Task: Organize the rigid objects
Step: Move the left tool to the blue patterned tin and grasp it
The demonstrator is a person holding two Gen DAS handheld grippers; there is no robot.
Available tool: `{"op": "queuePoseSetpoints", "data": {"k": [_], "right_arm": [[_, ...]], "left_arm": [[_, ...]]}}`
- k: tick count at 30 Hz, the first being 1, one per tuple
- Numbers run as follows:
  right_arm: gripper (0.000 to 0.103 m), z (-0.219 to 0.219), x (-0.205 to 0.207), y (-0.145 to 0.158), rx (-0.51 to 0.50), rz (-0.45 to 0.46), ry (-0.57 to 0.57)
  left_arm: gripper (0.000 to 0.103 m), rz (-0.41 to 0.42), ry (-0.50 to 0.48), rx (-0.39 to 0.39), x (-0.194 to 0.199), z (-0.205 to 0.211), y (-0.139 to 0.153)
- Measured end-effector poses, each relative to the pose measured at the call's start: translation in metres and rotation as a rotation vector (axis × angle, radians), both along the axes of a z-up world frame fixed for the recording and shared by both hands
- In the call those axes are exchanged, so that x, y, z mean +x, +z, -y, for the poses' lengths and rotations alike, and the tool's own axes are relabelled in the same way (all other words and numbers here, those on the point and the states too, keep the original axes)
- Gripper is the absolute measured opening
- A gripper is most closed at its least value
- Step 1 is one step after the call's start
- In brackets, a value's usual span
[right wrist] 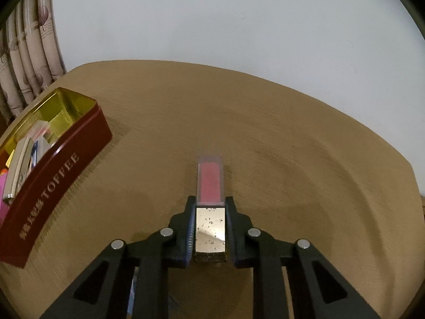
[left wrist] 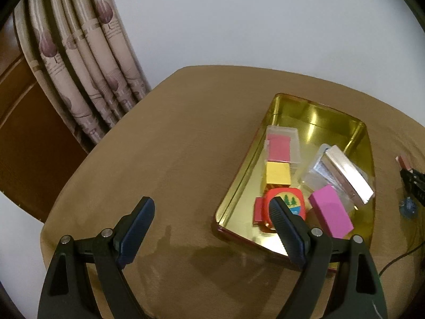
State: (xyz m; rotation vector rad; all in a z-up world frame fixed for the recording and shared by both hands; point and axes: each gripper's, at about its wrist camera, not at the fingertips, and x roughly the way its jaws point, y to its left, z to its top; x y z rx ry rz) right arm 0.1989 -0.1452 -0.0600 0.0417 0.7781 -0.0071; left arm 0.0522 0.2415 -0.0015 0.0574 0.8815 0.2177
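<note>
Leftmost, the left gripper (left wrist: 212, 207) hangs with jaws wide apart and nothing between them; the toffee tin (left wrist: 239, 178) lies under its right finger, holding a yellow block (left wrist: 277, 174) and a pink block (left wrist: 332, 212). Rightward, the right gripper (right wrist: 210, 202) is clamped on a clear case (right wrist: 210, 183) jutting ahead of its fingertips over the table (right wrist: 292, 146).

A rounded tan table (right wrist: 265, 122) carries a red tin (right wrist: 61, 175) marked TOFFEE, open, its gold inside showing. Well apart from the tin, toward the table's middle, a slim clear case with a pink insert (right wrist: 210, 183) lies flat on the wood.
</note>
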Motion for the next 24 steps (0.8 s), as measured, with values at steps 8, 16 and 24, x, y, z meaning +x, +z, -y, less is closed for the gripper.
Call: {"op": "queuePoseSetpoints", "data": {"k": [8,16,24], "right_arm": [[0.02,0.033,-0.053,-0.016,0.006,0.012,-0.08],[0.02,0.063,-0.101,-0.031,-0.017,0.006,-0.142],[0.021,0.078,-0.12,-0.04,-0.008,0.011,-0.18]], "left_arm": [[0.086,0.007,-0.127,-0.033,-0.012,0.029,0.001],[0.086,0.004,-0.333,-0.029,-0.024,0.11,0.013],[0.086,-0.086,-0.537,-0.079,-0.013,0.207,0.004]]}}
